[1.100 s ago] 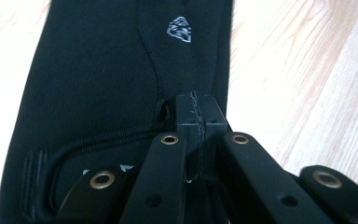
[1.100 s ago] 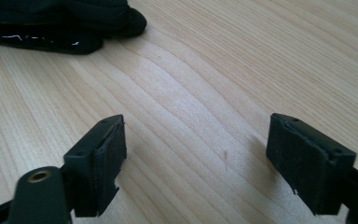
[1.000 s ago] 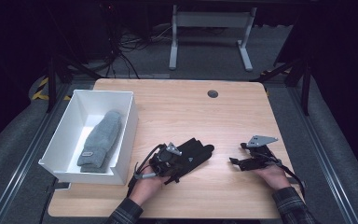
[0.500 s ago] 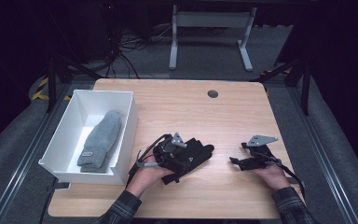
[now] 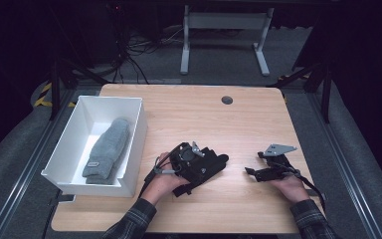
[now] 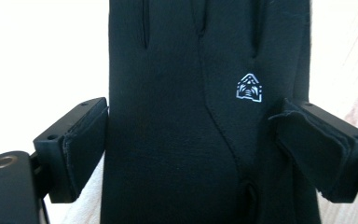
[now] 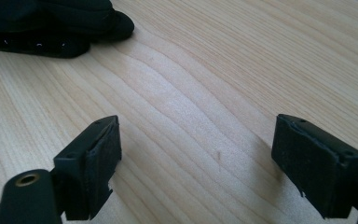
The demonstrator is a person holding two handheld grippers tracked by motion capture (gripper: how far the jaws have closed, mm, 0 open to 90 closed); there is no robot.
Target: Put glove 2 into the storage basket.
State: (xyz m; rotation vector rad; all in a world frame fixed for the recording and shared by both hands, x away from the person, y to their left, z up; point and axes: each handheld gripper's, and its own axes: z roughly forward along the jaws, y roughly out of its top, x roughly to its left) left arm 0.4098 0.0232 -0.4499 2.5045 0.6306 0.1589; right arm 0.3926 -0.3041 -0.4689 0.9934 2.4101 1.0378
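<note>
A black glove [image 5: 221,161] with a small white logo lies flat on the wooden table [image 5: 189,114] near its front middle. My left gripper [image 5: 205,167] lies over it, held by the left hand. In the left gripper view the glove [image 6: 177,93] runs up between the jaws of the left gripper [image 6: 189,149], which have just been opening and now stand wide at its two edges without pinching it. My right gripper [image 5: 251,172] rests low at the front right, and its jaws [image 7: 196,163] are open over bare wood. The glove's fingertips [image 7: 51,23] lie beyond it.
A white bin [image 5: 135,142] stands at the table's left edge with a grey knitted glove [image 5: 107,149] inside. A round cable hole [image 5: 227,100] sits near the far edge. Dark floor, cables and a desk frame lie beyond the table.
The left hand has slid a little forward and to the right over the black glove. The right hand has kept still.
</note>
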